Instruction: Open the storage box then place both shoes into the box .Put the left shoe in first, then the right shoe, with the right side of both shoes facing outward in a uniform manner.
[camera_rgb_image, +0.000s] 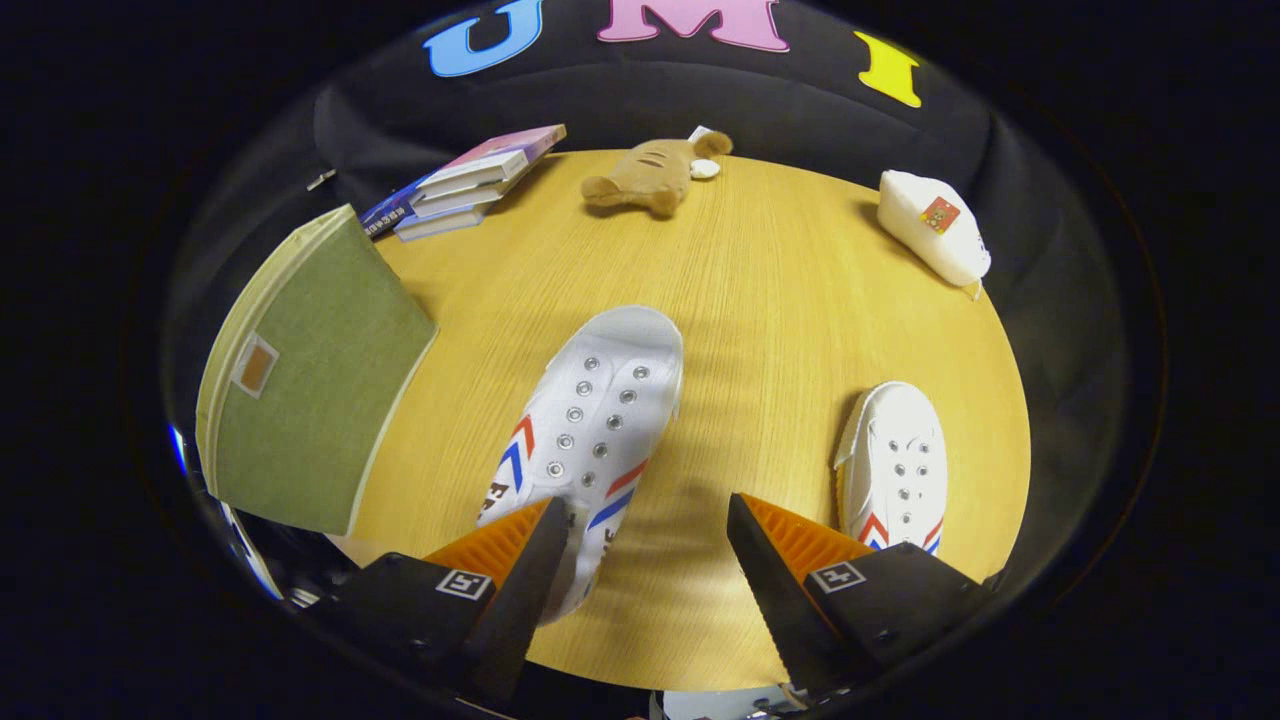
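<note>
- The gripper (648, 545) hangs over the near edge of the round wooden table (780, 300), its jaws spread wide with bare tabletop showing in the gap. It's pinching nothing.
- The fingers (500, 550) are orange on the ribbed faces and black on the backs, and each one has a little square marker tag on it.
- The bigger-looking white shoe (590, 420) lies right at the left finger, toe pointing away toward the middle of the table. Its heel end slips behind that fingertip, so I can't tell if they're touching or just overlapping in the view. It has red and blue stripes on the sides, metal eyelets and no laces that I can see.
- The second white shoe (893, 462) sits near the table's right edge, just beyond the right finger, toe also pointing away. Same stripes and eyelets. It's well apart from the first one.
- The storage box (310, 375) is at the table's left edge, olive green fabric with a cream rim and a small tan label patch. The lid looks to be still on, so the box is closed.
- At the far left of the table, just past the box, there's a stack of books (465, 180), fanned out a bit.
- A brown plush toy (650, 175) lies at the far edge, about in the middle.
- A white pouch (935, 235) with a small coloured sticker lies at the far right edge.
</note>
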